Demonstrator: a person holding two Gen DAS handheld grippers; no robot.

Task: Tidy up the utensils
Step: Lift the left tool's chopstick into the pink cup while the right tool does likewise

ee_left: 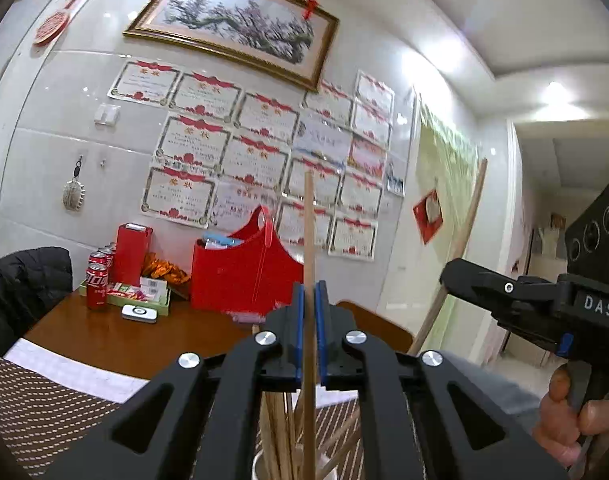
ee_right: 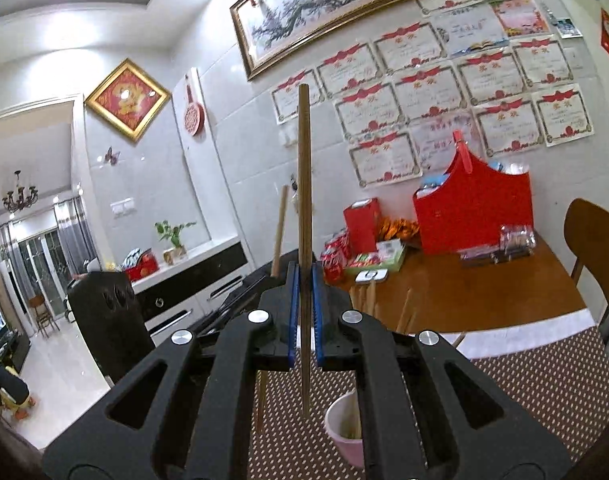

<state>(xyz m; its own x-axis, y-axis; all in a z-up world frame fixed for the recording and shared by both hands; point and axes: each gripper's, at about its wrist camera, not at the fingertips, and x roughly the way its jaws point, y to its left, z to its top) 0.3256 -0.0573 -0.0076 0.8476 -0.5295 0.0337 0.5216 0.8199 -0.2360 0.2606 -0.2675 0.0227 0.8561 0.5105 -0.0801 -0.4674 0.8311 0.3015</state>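
Chopsticks like your pale one (ee_left: 309,240) and dark one (ee_right: 304,200), clenched mid-shaft at frame centre by left gripper (ee_left: 310,320) and right gripper (ee_right: 304,300), seem light, stiff, slippery.

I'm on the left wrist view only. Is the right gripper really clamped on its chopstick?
Observer: Yes. The right gripper is shut on a dark brown chopstick, held upright.
Operator: What's underneath it?
Observer: A pink cup on the dotted mat, just right of the chopstick's lower tip.
Operator: Anything in that cup yet?
Observer: No chopstick stands out of it. A pale smear shows inside, too blurred to name.
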